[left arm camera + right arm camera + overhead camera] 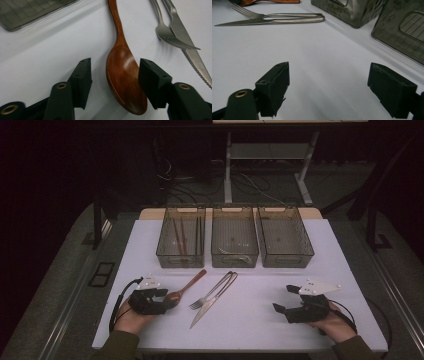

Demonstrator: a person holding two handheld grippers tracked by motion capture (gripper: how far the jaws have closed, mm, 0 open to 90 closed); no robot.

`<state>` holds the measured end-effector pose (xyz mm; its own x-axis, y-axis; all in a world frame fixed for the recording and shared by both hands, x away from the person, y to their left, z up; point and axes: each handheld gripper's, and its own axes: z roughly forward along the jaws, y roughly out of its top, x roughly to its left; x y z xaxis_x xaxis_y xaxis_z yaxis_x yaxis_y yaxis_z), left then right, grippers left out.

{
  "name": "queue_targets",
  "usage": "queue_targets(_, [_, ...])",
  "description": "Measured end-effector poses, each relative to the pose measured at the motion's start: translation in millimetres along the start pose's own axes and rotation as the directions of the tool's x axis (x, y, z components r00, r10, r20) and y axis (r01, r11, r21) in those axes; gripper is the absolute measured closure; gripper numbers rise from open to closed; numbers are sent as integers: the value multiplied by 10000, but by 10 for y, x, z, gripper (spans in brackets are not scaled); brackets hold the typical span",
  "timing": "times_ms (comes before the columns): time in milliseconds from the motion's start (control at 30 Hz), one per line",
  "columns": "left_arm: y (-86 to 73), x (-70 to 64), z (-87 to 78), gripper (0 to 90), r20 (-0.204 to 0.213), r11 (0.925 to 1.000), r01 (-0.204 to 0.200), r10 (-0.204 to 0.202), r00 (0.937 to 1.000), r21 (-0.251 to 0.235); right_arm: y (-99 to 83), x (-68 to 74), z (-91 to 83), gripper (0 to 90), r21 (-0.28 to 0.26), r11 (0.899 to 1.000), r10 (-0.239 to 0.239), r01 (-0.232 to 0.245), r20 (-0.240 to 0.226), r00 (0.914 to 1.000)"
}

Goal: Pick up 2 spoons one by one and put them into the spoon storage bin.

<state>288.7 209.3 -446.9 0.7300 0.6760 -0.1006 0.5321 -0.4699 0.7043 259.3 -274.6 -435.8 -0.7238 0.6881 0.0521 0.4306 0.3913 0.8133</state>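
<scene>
A steel fork (204, 298) and a steel table knife (207, 306) lie side by side, touching, near the middle of the white bench (260, 320). Three smoky translucent plastic bins (234, 245) stand in a row at its far edge; the left bin (181, 239) holds dark chopsticks (180, 236).

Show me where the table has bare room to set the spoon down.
Bare table lies between the knife and the right gripper, and along the near edge. The strip by the three bins is tighter, with the wooden spoon and fork crowded near the left gripper.
</scene>
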Motion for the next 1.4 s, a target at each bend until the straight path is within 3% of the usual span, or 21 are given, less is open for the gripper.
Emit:
queue_targets(400, [35,-63,16,650,456,9997,-104,94,9989,202,-1,6,7,178,39,10000,-43,43,31,10000])
queue_targets(667, [74,-96,21,749,406,9995,22,-34,9992,313,0,6,5,179,36,10000,-32,32,21,10000])
queue_targets(767, [101,-122,20,788,331,9992,-225,214,9992,344,0,5,2,178,41,10000,-32,32,25,10000])
queue_targets(1067, [127,-159,3,802,27,9988,-144,143,9999,474,0,6,-3,179,28,10000,-50,50,14,10000])
queue_targets(1300, [127,-125,-40,803,-24,9996,-26,26,10000,295,-1,8,-3,178,8,10000,-31,31,-7,10000])
queue_targets(1400, [124,-121,-66,803,-68,9999,135,-134,9999,106,-1,20,3,178,10,9998,201,-201,-151,9997])
